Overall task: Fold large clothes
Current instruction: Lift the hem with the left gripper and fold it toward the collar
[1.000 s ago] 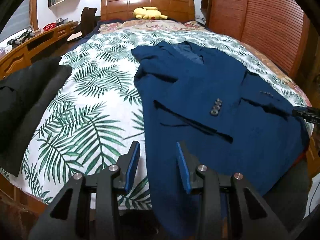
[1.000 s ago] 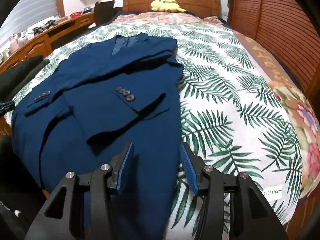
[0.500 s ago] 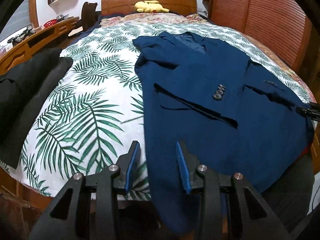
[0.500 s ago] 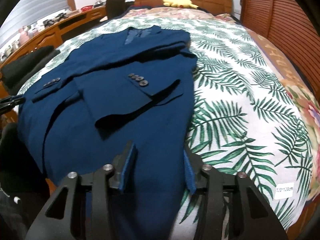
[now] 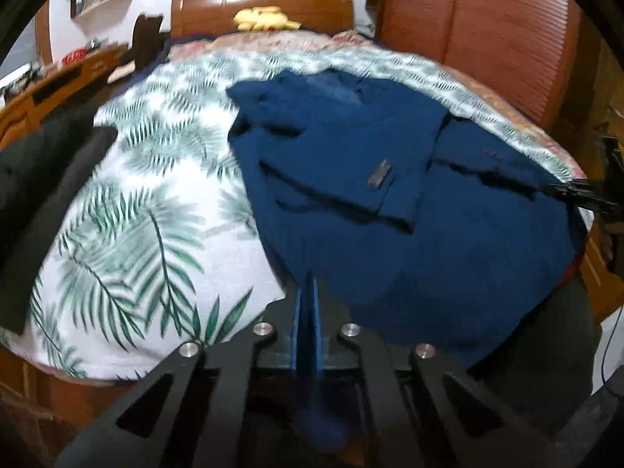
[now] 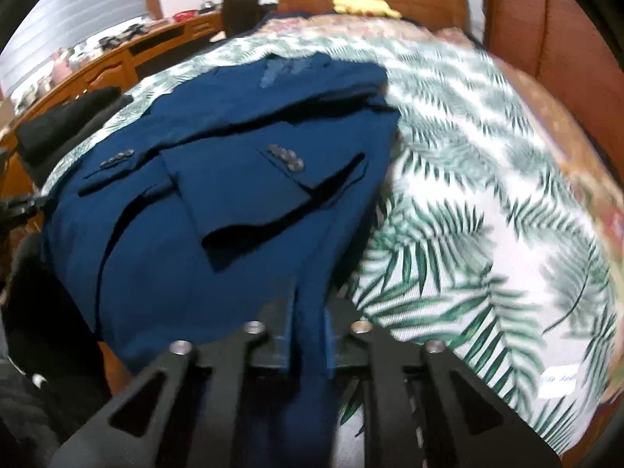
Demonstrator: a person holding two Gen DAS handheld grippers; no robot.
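A navy blue suit jacket lies on the bed, sleeves folded across its front, collar toward the headboard, hem hanging over the near edge. It also shows in the right wrist view. My left gripper is shut on the jacket's hem at its left corner. My right gripper is shut on the hem at its right corner. Both views are blurred by motion.
The bed has a white sheet with green palm leaves and a wooden headboard with a yellow plush toy. A dark garment lies at the left edge. A wooden desk stands left, a wooden wardrobe right.
Both grippers were open over the hem and have closed on the blue jacket's lower edge. The views have shifted and blurred as the hem lifts.
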